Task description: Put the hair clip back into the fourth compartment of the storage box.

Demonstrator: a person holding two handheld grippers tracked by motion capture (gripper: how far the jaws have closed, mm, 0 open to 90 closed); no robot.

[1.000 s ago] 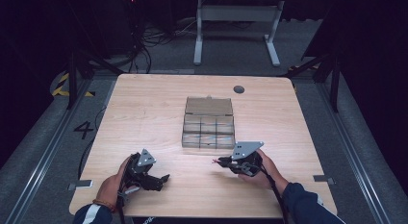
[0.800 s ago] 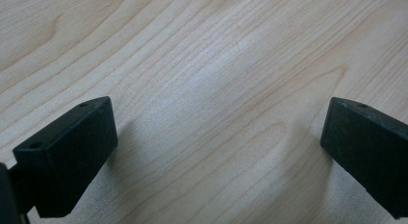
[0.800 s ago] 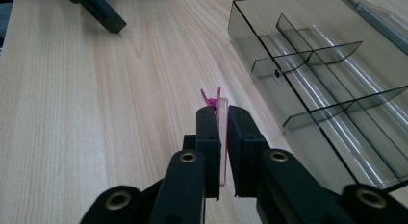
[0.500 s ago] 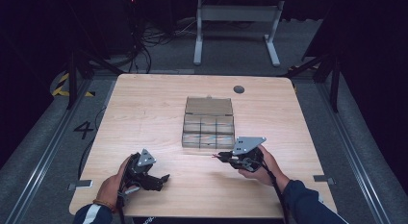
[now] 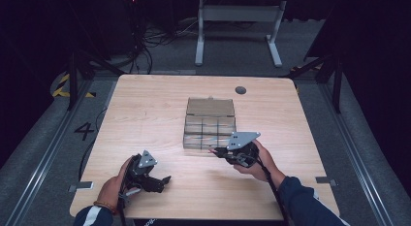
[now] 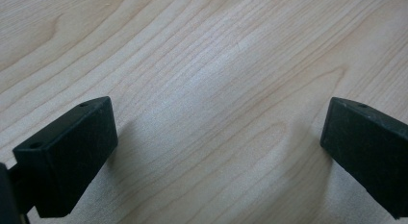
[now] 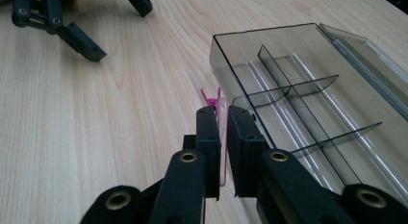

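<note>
My right gripper (image 7: pixel 220 113) is shut on a small, thin pink plastic piece (image 7: pixel 214 100) whose forked tip sticks out past the jaws. It is held just above the table at the near left corner of a clear smoky box (image 7: pixel 308 104) divided into several compartments. In the high view the right gripper (image 5: pixel 214 151) points left along the front edge of the box (image 5: pixel 210 131), whose lid (image 5: pixel 210 107) lies open at the far side. My left gripper (image 5: pixel 164 180) rests low at the front left of the table, open (image 6: pixel 219 137), with bare wood between its jaws.
The wooden table (image 5: pixel 145 114) has a dark round grommet (image 5: pixel 240 89) near its far edge. The left gripper (image 7: pixel 72 31) lies across from the right one. Dark floor, cables and a metal stand (image 5: pixel 237 27) surround the table.
The right gripper has lifted slightly and moved closer to the front edge of the box, with the pink piece still in it. The left gripper has stayed in place.
</note>
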